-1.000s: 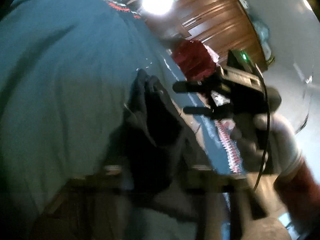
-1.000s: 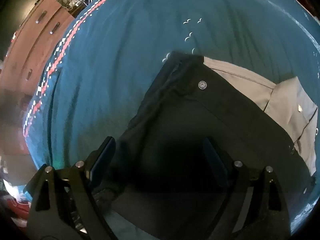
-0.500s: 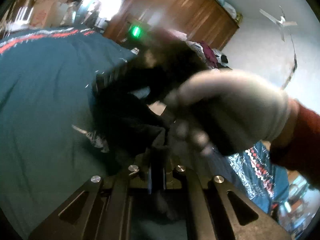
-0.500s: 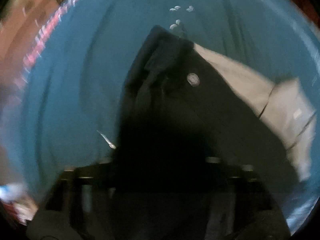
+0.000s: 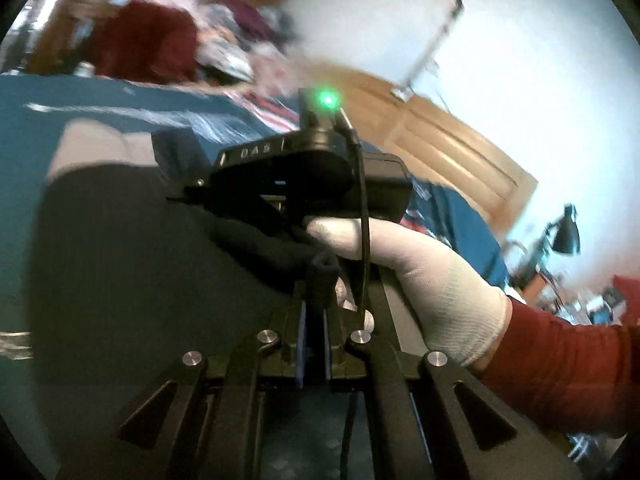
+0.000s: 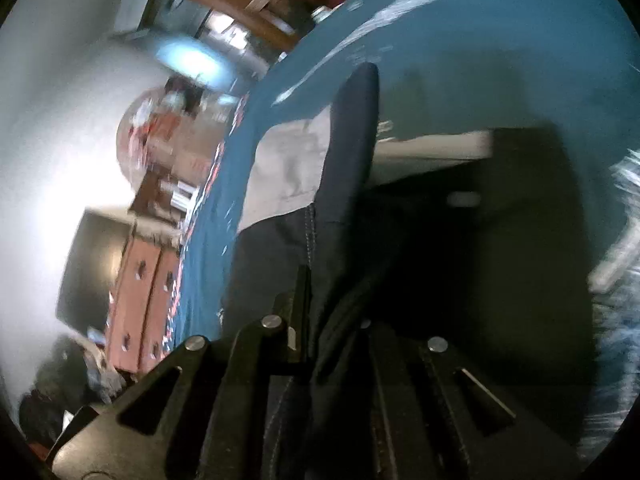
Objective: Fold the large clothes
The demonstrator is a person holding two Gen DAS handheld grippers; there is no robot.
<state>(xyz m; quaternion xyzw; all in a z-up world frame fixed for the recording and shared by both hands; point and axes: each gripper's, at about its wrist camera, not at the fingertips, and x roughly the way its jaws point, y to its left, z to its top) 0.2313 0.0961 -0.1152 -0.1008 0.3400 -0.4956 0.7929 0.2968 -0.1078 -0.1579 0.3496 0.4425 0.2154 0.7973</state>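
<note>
Dark trousers (image 5: 132,260) with a pale beige lining (image 6: 288,168) lie partly lifted over a teal bedspread (image 6: 480,40). My left gripper (image 5: 315,312) is shut on a bunched edge of the dark cloth. Just beyond it a white-gloved hand (image 5: 420,272) with a red sleeve holds the right gripper's housing (image 5: 304,176), whose green light is on. In the right wrist view my right gripper (image 6: 320,312) is shut on a fold of the trousers (image 6: 352,152), which rises in a ridge ahead of the fingers. The two grippers hold the cloth close together.
A wooden wardrobe (image 5: 452,148) stands past the bed. A heap of red and mixed clothes (image 5: 152,44) lies at the bed's far side. Brown drawers (image 6: 140,292) stand beside the bed edge. A black desk lamp (image 5: 564,232) is at the far right.
The right gripper, open over the flat trousers a second ago, has shut on them. Both grippers have raised the cloth, and both views have swung up toward the room.
</note>
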